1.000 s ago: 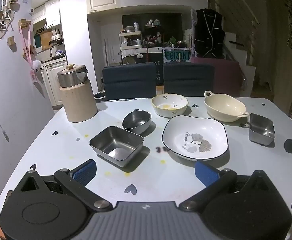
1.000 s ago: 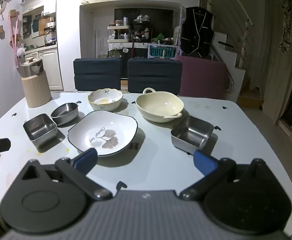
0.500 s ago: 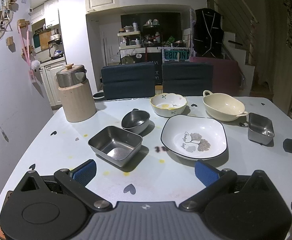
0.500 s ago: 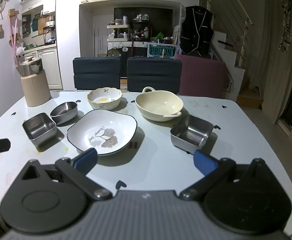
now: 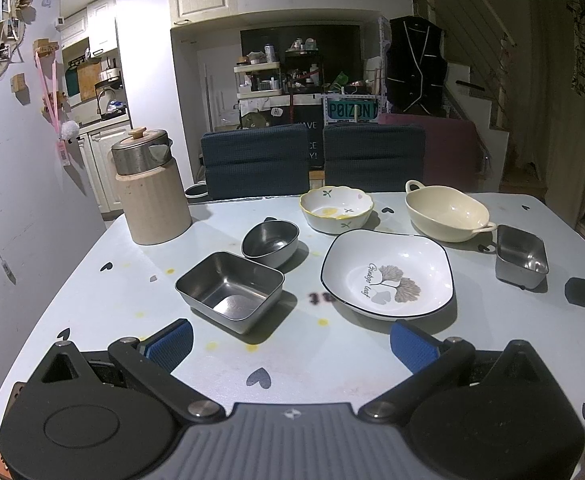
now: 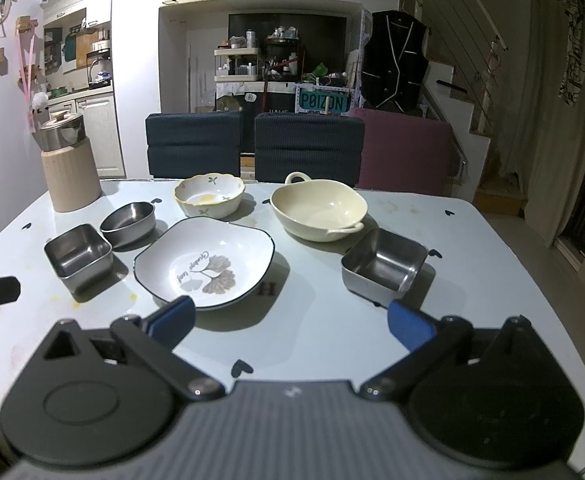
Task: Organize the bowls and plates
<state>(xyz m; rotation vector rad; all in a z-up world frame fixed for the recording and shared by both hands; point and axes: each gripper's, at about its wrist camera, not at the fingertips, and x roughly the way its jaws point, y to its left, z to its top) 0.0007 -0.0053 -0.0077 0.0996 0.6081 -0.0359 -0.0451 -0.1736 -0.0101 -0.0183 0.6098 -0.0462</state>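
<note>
On the pale table sit a white leaf-print plate [image 5: 388,276] [image 6: 206,262], a cream handled bowl [image 5: 446,210] [image 6: 318,210], a small floral bowl [image 5: 335,210] [image 6: 209,196], a round steel bowl [image 5: 269,238] [image 6: 129,220] and two square steel trays [image 5: 230,289] [image 5: 521,255] [image 6: 78,252] [image 6: 384,264]. My left gripper [image 5: 292,342] is open, just short of the left tray. My right gripper [image 6: 292,320] is open, between the plate's near edge and the right tray, holding nothing.
A beige canister with a steel lid [image 5: 150,190] [image 6: 68,164] stands at the table's far left. Two dark chairs [image 5: 312,162] [image 6: 252,146] and a maroon one [image 6: 402,152] line the far side. The table edge [image 6: 532,264] falls away at right.
Both grippers have crept slightly forward toward the dishes; nothing was touched or moved.
</note>
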